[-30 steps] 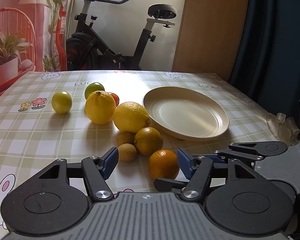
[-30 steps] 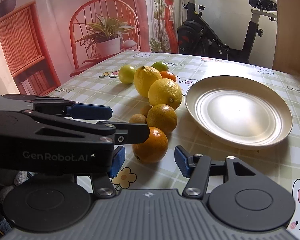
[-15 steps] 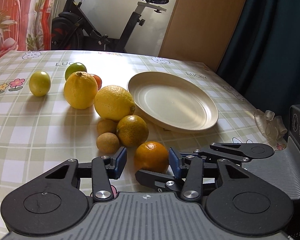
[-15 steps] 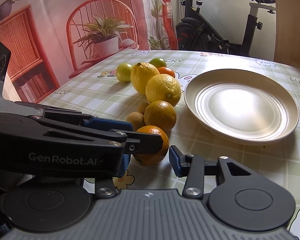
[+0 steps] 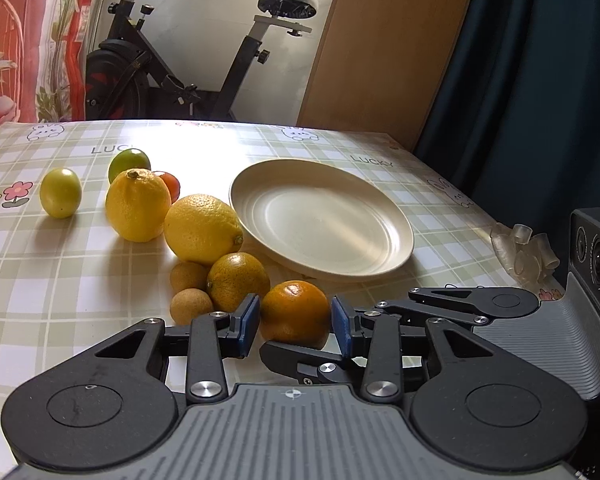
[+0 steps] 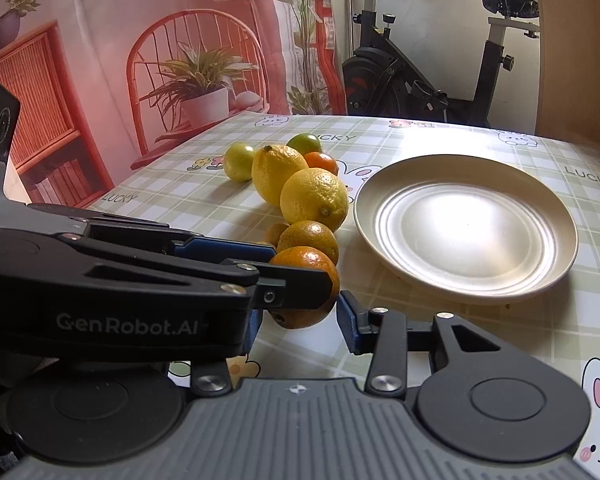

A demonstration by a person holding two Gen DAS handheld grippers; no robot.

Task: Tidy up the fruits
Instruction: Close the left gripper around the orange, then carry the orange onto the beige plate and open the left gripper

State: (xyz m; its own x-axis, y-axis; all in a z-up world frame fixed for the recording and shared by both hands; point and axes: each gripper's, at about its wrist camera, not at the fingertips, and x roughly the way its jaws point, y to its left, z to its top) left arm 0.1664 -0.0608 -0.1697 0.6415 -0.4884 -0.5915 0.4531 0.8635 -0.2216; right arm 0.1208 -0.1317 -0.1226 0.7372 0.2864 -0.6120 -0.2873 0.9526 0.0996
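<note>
Two views: my left wrist first, then my right.
Left wrist, my left gripper (image 5: pixel 294 322): blue pads (image 5: pixel 249 322) closed against both sides of the orange (image 5: pixel 295 313), which sits on the table (image 5: pixel 60 280) just in front of the plate (image 5: pixel 396 232).
Left wrist, other fruit: a greenish orange (image 5: pixel 238 280) and two small brown fruits (image 5: pixel 191 305) left of the plate; two lemons (image 5: pixel 202 229) farther back.
Right wrist, my right gripper (image 6: pixel 300 320): jaws parted, gripping nothing, low behind the same orange (image 6: pixel 306 288); my left gripper's arm crosses in front.
Right wrist, plate (image 6: pixel 548 280): right of the fruit row, bare.
</note>
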